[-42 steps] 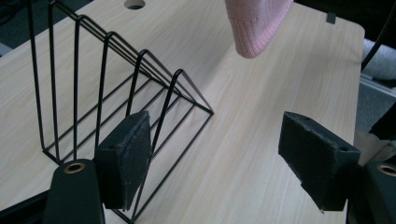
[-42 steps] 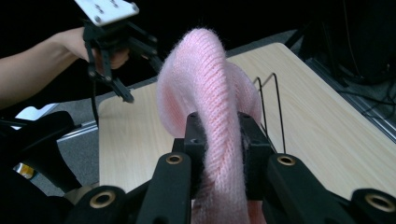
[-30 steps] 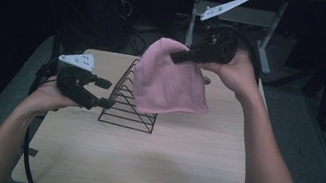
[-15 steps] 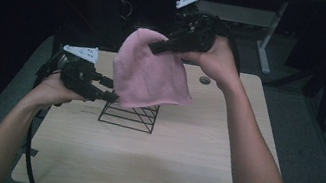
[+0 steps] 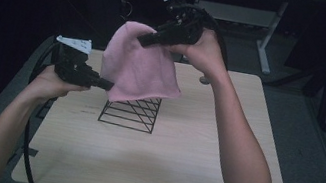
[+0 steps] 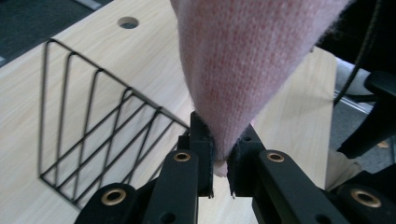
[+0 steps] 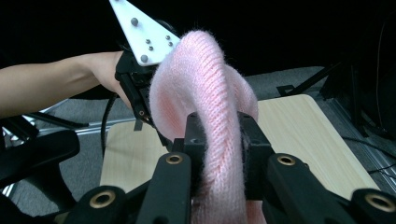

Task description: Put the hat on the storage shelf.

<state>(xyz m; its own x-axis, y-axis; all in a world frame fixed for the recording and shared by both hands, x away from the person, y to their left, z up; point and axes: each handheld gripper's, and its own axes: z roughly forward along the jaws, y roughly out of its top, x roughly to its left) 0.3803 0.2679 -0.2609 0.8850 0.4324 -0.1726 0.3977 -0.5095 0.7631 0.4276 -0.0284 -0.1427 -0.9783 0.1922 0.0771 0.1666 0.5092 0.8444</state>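
Pink knit hat [image 5: 139, 69] stretched between 2 clenched claws, left claw [image 5: 104, 82] low, right claw [image 5: 144, 41] high

The black wire rack [image 5: 131, 112] stands mid-table, directly under the hanging pink knit hat [image 5: 140, 70], blocking any straight drop there. From the rack, the wooden table [image 5: 176, 175] lies bare toward 3, 6 and 9 o'clock.

Fuzzy pink knitted cloth [image 5: 142, 70], thin black wire rack [image 5: 130, 114], matt pale wood-grain table [image 5: 162, 172]
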